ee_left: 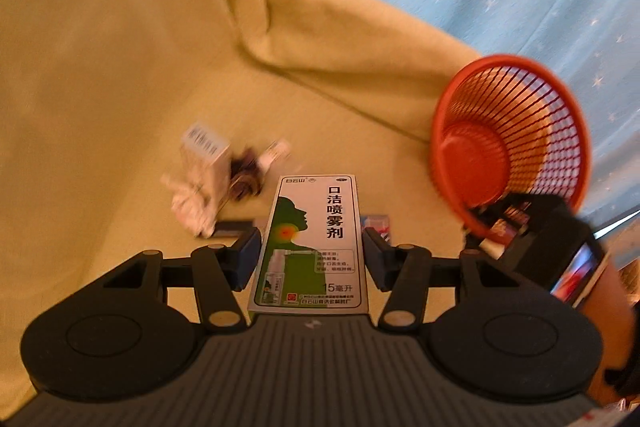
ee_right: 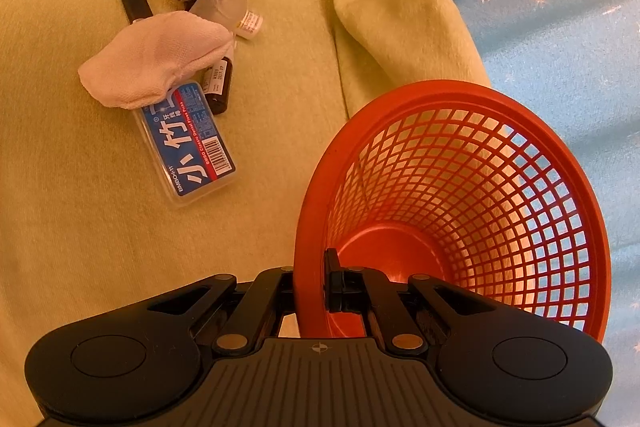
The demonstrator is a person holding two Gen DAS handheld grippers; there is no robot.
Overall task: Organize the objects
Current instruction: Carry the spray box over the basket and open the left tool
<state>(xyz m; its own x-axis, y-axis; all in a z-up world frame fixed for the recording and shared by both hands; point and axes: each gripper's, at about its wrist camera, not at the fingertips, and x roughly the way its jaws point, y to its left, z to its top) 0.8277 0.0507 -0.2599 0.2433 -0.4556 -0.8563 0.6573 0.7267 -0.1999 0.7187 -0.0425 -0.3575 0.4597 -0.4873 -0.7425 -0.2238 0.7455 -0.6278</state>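
Broadly, the pale yellow-green fleece blanket (ee_right: 60, 187) covered the bed, folded into a ridge beside the red plastic mesh basket (ee_right: 520, 187). That basket was empty and tilted, its rim clamped between the closed jaws of the right hand-held gripper (ee_right: 316, 283). The left hand-held gripper (ee_left: 310, 247) was partly open, closed on the green-and-white cardboard spray box (ee_left: 310, 243), held above the blanket. Sorting had judged barely begun: nothing lay in the basket. Remaining were the white cloth (ee_right: 156, 59), blue-labelled clear floss-pick case (ee_right: 188, 143) and small brown bottles (ee_right: 218, 87), clustered together. Open blanket separated pile from basket.
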